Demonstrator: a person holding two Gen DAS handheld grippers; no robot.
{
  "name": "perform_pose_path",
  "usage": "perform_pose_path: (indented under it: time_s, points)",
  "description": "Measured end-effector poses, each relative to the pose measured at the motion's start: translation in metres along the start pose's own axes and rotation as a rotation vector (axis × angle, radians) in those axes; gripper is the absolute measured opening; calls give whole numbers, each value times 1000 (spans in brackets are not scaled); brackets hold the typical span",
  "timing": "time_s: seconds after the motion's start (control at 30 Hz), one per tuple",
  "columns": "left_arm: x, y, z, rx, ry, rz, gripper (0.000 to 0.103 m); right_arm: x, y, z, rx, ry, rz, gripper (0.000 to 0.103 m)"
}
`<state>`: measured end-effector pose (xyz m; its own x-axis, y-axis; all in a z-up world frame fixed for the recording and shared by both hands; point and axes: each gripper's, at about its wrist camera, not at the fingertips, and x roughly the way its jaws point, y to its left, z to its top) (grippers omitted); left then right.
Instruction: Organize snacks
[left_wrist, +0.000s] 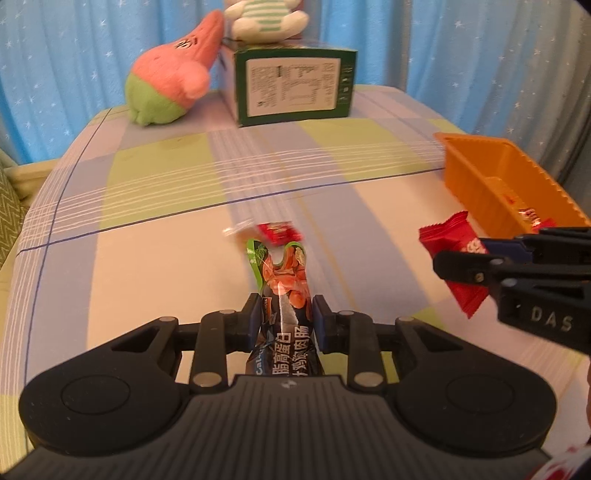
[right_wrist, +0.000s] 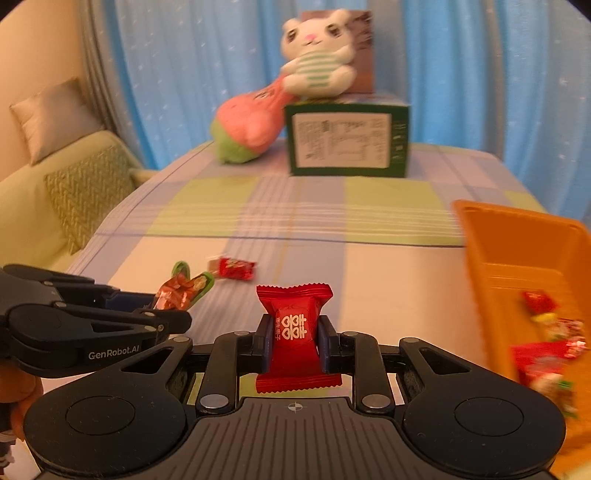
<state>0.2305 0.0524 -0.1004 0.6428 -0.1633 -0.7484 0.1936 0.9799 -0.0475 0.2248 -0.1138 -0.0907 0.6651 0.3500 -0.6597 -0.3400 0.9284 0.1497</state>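
We've got both grips loaded: left gripper (left_wrist: 283, 317) clamped on the dark sausage pack (left_wrist: 282, 295), right gripper (right_wrist: 294, 341) clamped on the red candy (right_wrist: 294, 325). Orange bin (right_wrist: 517, 243) sits to the right of the right fingers, already holding a few snacks. One small red packet (right_wrist: 232, 267) lies on the tablecloth (right_wrist: 388, 266) just ahead of the left fingers. Risks: the sausage pack is pinched low, so its long top could swing and slip out; the two grippers are near each other and could clash heading for the bin.
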Motion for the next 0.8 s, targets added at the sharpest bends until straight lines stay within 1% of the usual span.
perform_pose_path:
  time_s: [0.27,0.47,0.7,0.8]
  points:
    - [-41,-49,5,-53,-40,-60,26,-61,-28,-5,74,-27,-43,24]
    - [-70,-85,6,-88,-63,-78,26,-103,-50,-12,126,-46,-70,24]
    - [-89,-123,3,-104,-73,-100,26,-144,-77,-21,158,-68,-115,24]
    - [-95,-138,3,-105,-75,-124,26,-159,-88,-26,178,-78,-139,24]
